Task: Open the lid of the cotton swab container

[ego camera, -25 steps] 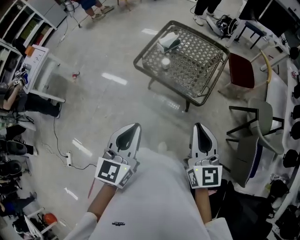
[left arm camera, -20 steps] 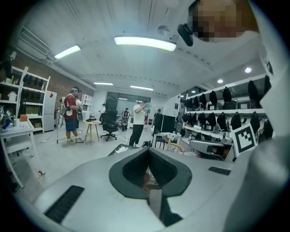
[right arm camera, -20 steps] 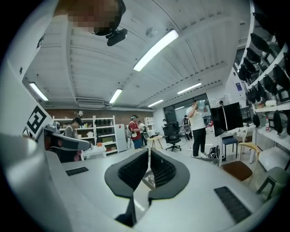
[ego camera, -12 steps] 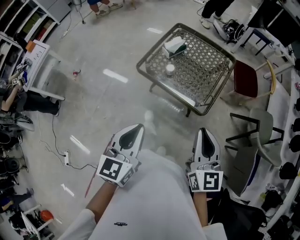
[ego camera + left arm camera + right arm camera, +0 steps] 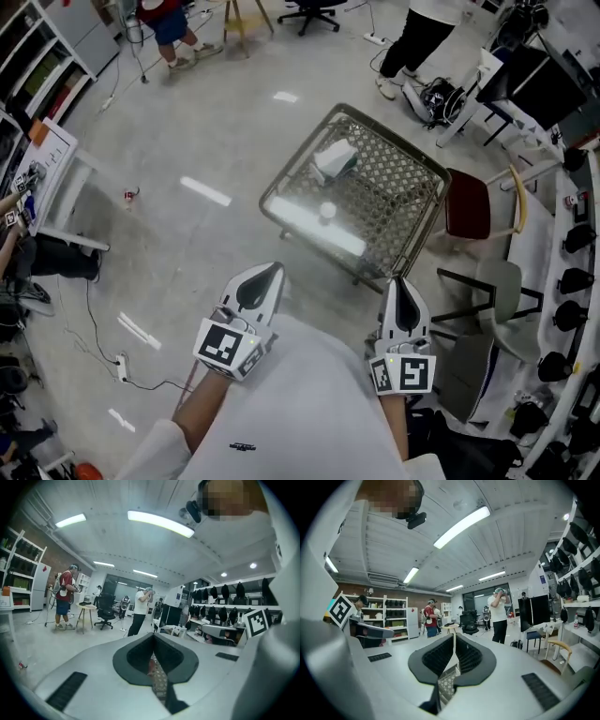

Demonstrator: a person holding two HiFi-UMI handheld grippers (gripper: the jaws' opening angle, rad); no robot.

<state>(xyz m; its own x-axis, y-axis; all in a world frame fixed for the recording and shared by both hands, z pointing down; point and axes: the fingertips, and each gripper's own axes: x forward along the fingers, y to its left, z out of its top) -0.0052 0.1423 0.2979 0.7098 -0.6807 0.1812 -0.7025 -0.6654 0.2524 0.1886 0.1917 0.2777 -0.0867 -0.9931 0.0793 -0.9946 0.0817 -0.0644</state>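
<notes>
Lighting is bright and even, from overhead. The ceiling strip lights (image 5: 161,523) clip to pure white in both gripper views. In the head view the glossy floor (image 5: 187,112) returns them as pale streaks, and a broad white glare washes out the near edge of the table (image 5: 394,197). Shadows are faint and soft-edged. Both gripper views show strong fisheye bending, with straight lines bowing toward the rim and black vignetting in the corners. The pale shells of the left gripper (image 5: 153,637) and right gripper (image 5: 454,638), close to the lens, are out of focus; the room behind is sharper. The head view is reasonably sharp and bent at its edges.
</notes>
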